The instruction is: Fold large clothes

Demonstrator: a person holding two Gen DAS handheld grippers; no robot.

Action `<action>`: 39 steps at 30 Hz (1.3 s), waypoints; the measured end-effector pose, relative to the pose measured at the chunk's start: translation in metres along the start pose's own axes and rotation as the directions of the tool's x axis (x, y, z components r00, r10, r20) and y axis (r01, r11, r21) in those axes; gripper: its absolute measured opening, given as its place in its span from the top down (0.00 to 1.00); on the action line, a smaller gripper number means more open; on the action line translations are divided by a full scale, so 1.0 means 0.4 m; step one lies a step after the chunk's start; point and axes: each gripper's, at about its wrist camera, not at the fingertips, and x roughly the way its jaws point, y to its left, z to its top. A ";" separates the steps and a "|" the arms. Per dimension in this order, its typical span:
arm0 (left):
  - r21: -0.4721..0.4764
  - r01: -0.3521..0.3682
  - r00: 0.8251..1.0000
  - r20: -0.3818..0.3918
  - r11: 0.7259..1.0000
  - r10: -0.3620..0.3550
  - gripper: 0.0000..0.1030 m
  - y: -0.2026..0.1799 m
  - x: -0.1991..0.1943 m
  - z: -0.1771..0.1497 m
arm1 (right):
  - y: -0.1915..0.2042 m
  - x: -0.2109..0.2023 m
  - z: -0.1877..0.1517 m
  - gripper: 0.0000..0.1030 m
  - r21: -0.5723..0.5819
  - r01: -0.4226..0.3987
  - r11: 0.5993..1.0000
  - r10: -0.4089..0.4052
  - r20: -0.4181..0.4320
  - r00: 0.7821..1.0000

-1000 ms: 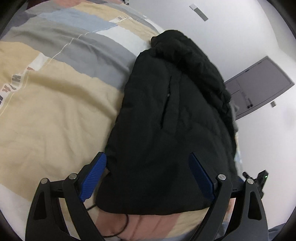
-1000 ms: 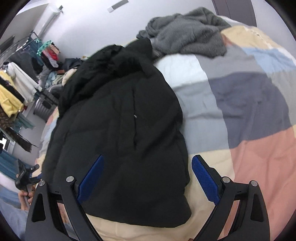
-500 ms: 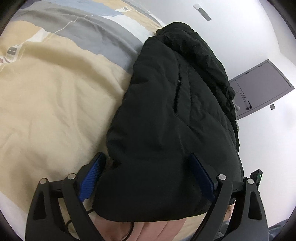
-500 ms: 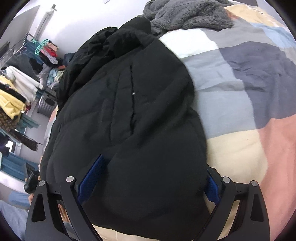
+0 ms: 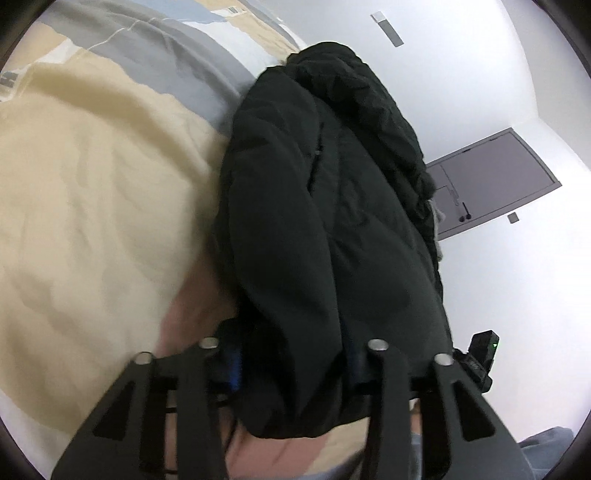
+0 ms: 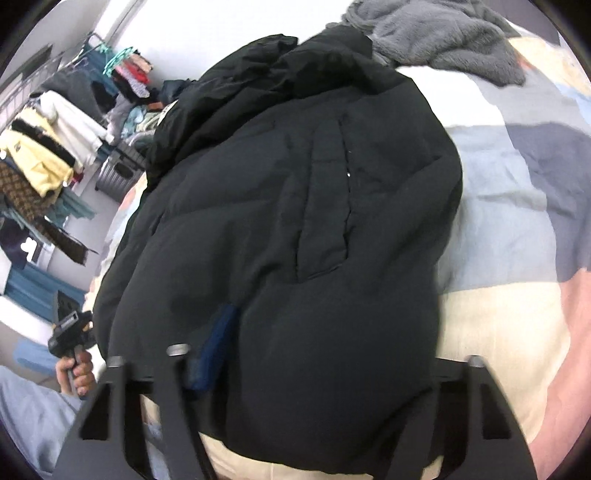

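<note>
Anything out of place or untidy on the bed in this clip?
One thing: a grey fleece garment lies crumpled in a heap at the far end of the bed, just beyond the black jacket, unfolded. The jacket's hood end is bunched too. No damage or spill shows.

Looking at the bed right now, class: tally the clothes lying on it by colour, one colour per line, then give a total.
Black: 1, the jacket
Grey: 1, the fleece
Total: 2 on the bed; clothes on the rack are not counted.
</note>
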 end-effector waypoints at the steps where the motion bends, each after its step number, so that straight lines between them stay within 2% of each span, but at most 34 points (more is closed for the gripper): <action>1: 0.005 -0.002 1.000 -0.001 1.000 0.002 0.71 -0.008 -0.001 0.001 | 0.008 -0.007 0.004 0.67 -0.013 0.007 1.000 -0.007 0.002 1.000; 4: 0.044 -0.023 1.000 0.013 0.999 0.023 0.80 -0.044 -0.015 0.007 | 0.029 -0.031 0.025 0.87 -0.028 0.013 1.000 -0.012 0.026 1.000; 7: 0.056 0.000 0.998 0.062 0.998 -0.003 0.82 -0.077 -0.061 0.024 | 0.056 -0.074 0.050 0.90 -0.054 0.005 0.999 -0.002 0.062 0.998; 12: 0.053 0.044 0.991 0.124 0.998 -0.051 0.85 -0.129 -0.150 0.076 | 0.108 -0.155 0.112 0.93 -0.101 -0.037 0.994 0.049 0.127 0.991; 19: 0.071 0.031 0.985 0.169 0.997 -0.043 0.87 -0.207 -0.242 0.152 | 0.165 -0.296 0.231 0.95 -0.136 -0.100 0.986 0.129 0.227 0.965; 22: 0.088 0.029 0.981 0.189 0.996 -0.046 0.88 -0.248 -0.285 0.172 | 0.183 -0.341 0.263 0.96 -0.164 -0.096 0.982 0.133 0.237 0.962; 32: 0.148 -0.004 0.978 0.209 0.989 -0.027 0.88 -0.385 -0.428 0.200 | 0.222 -0.502 0.279 0.96 -0.219 -0.137 0.966 0.196 0.277 0.941; 39: 0.190 -0.095 0.983 0.176 0.977 0.061 0.88 -0.471 -0.512 0.184 | 0.261 -0.600 0.240 0.96 -0.213 -0.153 0.965 0.212 0.291 0.933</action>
